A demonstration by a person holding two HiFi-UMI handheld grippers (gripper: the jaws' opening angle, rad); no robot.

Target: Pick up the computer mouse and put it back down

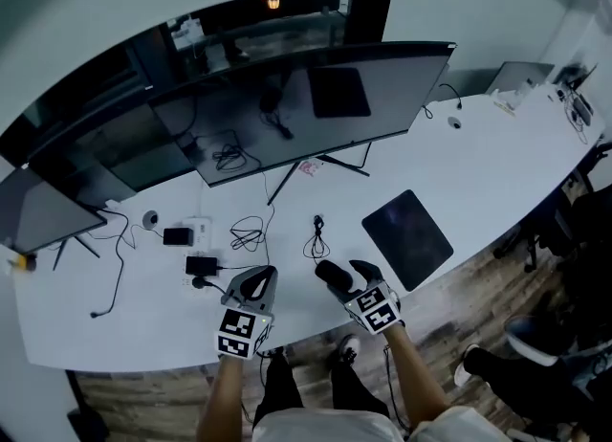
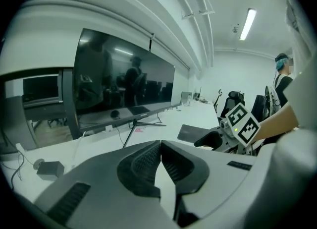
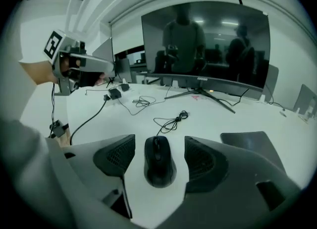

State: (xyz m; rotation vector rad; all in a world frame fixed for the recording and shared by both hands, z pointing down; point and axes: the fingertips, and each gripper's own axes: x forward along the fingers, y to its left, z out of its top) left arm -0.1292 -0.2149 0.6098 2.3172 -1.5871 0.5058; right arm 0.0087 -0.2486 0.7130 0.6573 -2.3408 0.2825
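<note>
A black wired computer mouse lies on the white desk, its coiled cable trailing away behind it. My right gripper stands open with the mouse between its jaws; a strip of desk shows on each side, so neither pad touches it. From the head view this gripper is near the desk's front edge, and it hides the mouse there. My left gripper is shut with nothing in it, its ribbed pads pressed together. It hovers over the desk front, to the left of the right gripper.
A dark mouse pad lies right of the right gripper. A wide curved monitor on a tripod foot stands behind. Loose cables, a power adapter and a small black box sit left of centre. Office chairs stand at the right.
</note>
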